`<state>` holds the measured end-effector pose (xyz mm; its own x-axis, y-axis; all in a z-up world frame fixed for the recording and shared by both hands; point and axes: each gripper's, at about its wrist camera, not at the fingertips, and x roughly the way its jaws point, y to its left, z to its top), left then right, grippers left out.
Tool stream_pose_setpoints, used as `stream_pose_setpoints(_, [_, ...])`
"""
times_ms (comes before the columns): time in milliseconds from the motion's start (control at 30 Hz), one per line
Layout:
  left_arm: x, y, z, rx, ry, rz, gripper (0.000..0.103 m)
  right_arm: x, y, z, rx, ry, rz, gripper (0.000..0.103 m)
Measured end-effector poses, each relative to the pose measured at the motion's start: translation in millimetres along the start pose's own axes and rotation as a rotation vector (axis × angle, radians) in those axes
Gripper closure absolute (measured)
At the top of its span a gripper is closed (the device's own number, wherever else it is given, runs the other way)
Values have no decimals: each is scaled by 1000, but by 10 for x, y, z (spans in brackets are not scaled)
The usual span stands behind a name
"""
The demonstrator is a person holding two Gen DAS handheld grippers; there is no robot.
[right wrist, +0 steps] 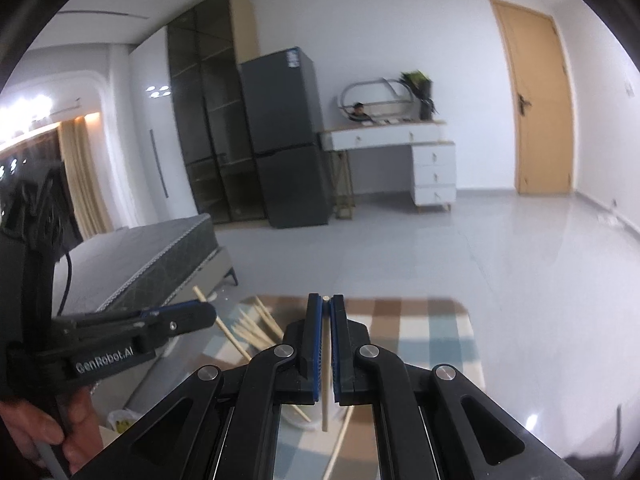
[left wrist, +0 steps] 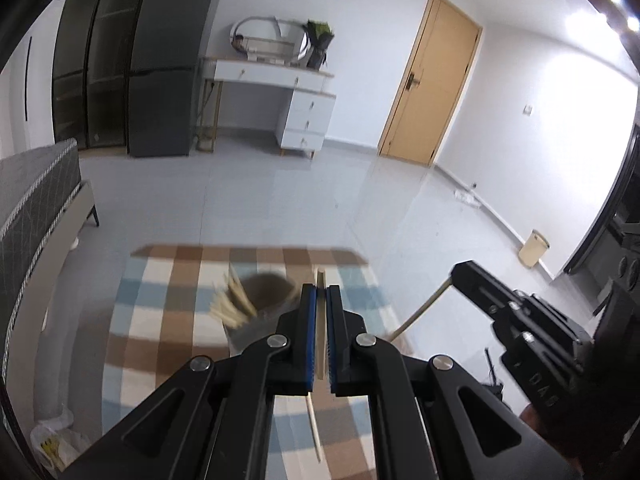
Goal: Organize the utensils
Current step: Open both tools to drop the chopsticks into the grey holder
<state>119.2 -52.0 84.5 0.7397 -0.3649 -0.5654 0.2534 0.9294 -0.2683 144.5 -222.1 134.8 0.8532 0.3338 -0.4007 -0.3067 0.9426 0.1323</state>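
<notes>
A checked cloth (left wrist: 192, 296) in brown, blue and white covers the table, with a tiled floor and a white desk beyond it. Towards the left of the cloth stands a grey holder cup (left wrist: 260, 320), blurred, with a bundle of pale chopsticks (left wrist: 232, 304) fanning up and leftward out of its mouth.

Just right of the cup, the left gripper (left wrist: 321, 338) is clamped on a single chopstick (left wrist: 320, 320), its blue pads (left wrist: 309, 336) pressed flat against the wood. The stick runs along the fingers, its long axis pointing forward and away, with one end showing past the tips and the other trailing down below the jaws. This probably keeps it steady for lowering end-first into the cup.

Further right, the right gripper (right wrist: 327, 344) likewise pinches a second chopstick (right wrist: 326, 360), narrow and closed around it. Seen from the left camera, that stick slants down and leftward towards the table edge. In the right camera it lies in line with the fingers, its tip just clear of them. More loose sticks (right wrist: 256, 332) lie on the cloth to its left.
</notes>
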Motion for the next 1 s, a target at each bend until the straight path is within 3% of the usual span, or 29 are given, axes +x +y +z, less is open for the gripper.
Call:
stream_pose_setpoints(233, [-68,121,520,-9,-70,13,103,295,157,646,-58,-40,59,100])
stream_pose_setpoints(400, [151,289,672,1,-77,48,103,670,241,838,-86,-36,91,100])
stream_pose_setpoints(633, [616,600,564,-18,-7,71,103,1212,255,605,-101,37,109,100])
stream_pose_setpoints(900, [975,743,360,-24,126,18,102,1650,152,177,-69,157,153,98])
stream_pose_setpoints(933, [989,739,356,-24,145,20,100,1653,115,153,-57,164,155,95])
stream_pose_setpoints(1000, [1001,763,346,-40,182,10,86,1637,42,89,-21,179,183,85])
